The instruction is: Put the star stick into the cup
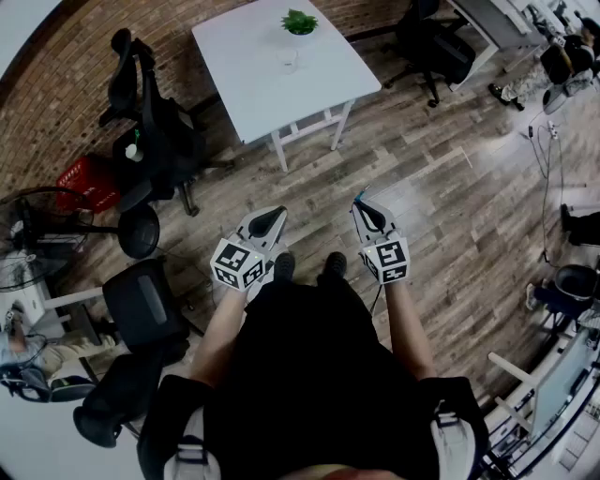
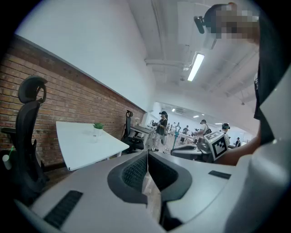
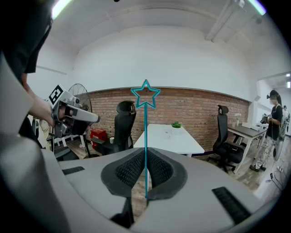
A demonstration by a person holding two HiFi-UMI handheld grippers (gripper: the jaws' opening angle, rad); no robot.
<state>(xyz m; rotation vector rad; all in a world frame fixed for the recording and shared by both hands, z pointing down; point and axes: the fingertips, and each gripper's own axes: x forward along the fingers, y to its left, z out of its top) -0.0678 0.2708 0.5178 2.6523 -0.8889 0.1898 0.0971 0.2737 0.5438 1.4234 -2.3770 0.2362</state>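
A thin blue stick (image 3: 145, 136) topped by an outlined star (image 3: 145, 97) stands upright between the jaws of my right gripper (image 3: 145, 158), which is shut on it. In the head view that right gripper (image 1: 366, 208) is held in front of the person's body, over the wooden floor. My left gripper (image 1: 270, 217) is beside it, shut and empty; its pads (image 2: 136, 170) meet with nothing between them. The clear cup (image 1: 289, 59) stands on the white table (image 1: 253, 89) some way ahead, next to a small green plant (image 1: 299, 22). The cup (image 3: 168, 133) shows faintly past the stick.
Black office chairs (image 1: 141, 103) and a red basket (image 1: 86, 181) stand left of the table, with a fan (image 1: 37, 234) nearer the left edge. Another chair (image 1: 433, 47) is to the table's right. Several people (image 2: 162, 128) stand far off among desks.
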